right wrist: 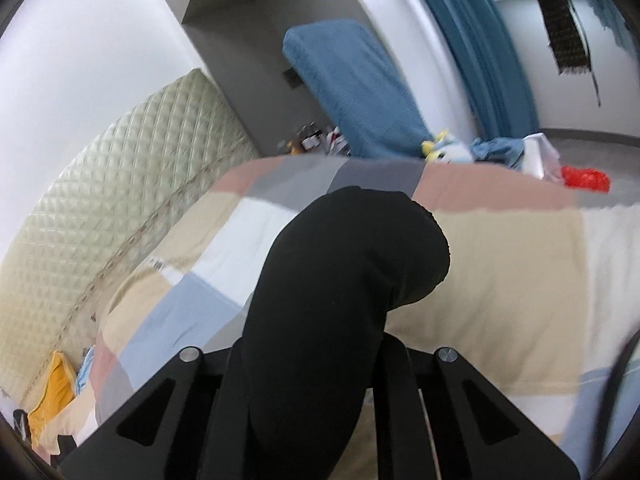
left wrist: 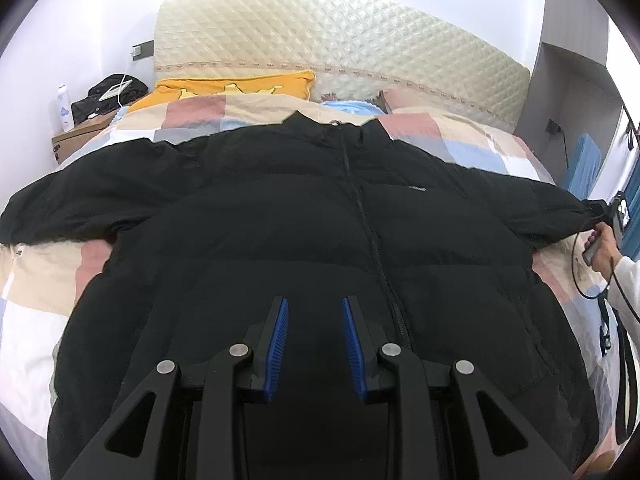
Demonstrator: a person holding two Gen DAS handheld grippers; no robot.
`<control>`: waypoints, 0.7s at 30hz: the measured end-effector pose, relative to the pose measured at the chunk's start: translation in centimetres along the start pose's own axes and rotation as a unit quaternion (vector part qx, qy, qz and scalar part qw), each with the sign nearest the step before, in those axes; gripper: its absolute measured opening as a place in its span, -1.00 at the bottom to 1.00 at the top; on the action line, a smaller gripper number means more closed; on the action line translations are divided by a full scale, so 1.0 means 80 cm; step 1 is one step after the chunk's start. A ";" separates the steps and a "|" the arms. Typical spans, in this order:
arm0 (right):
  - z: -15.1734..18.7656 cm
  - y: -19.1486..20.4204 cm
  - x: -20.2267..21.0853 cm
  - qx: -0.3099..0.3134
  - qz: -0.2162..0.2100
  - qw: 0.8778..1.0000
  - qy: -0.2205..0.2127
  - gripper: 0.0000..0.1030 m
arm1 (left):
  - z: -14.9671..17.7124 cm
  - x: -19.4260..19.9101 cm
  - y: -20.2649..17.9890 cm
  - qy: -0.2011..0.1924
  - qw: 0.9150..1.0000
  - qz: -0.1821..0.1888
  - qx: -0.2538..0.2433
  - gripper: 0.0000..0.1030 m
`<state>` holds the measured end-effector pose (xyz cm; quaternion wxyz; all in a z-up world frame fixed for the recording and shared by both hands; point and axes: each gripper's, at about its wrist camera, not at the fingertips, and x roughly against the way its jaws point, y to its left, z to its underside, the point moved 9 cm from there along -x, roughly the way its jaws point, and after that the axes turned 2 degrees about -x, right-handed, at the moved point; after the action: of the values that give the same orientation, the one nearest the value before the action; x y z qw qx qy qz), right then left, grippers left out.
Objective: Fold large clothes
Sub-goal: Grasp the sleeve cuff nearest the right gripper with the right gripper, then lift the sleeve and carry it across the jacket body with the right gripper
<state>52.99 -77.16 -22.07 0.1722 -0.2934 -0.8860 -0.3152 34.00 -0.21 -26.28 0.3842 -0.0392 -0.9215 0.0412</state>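
A black puffer jacket [left wrist: 280, 216] lies face up on the bed, zipped, both sleeves spread out to the sides. My left gripper [left wrist: 315, 304] hovers open and empty over the jacket's lower front, left of the zip. My right gripper [left wrist: 600, 216] is at the end of the jacket's right-hand sleeve, seen far right in the left wrist view. In the right wrist view the black sleeve [right wrist: 352, 264] fills the space between the fingers, which it hides; the gripper is shut on it and the cuff sticks out over the quilt.
The patchwork quilt [left wrist: 40, 280] covers the bed. A quilted headboard [left wrist: 320, 36], a yellow pillow [left wrist: 236, 86] and a bedside table [left wrist: 80, 128] with a bottle are at the back. Past the bed's right side are a blue towel [right wrist: 352, 84], curtain and toys.
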 end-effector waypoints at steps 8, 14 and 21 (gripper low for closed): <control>-0.052 0.087 0.089 0.064 -0.034 0.997 -0.030 -0.76 | -0.008 0.024 0.026 -0.019 1.000 -0.007 0.019 -0.46; -0.088 0.210 0.204 0.143 -0.060 0.985 -0.073 -0.75 | -0.016 0.069 0.040 -0.056 0.998 -0.001 0.034 -0.46; -0.071 0.361 0.327 0.215 -0.116 0.965 -0.100 -0.60 | -0.035 0.120 0.053 -0.100 0.995 0.001 0.029 -0.46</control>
<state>51.70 -51.99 8.18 0.1036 -0.1747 -0.9736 -0.1044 29.44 5.16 -17.99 0.2908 -0.0245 -0.9538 0.0719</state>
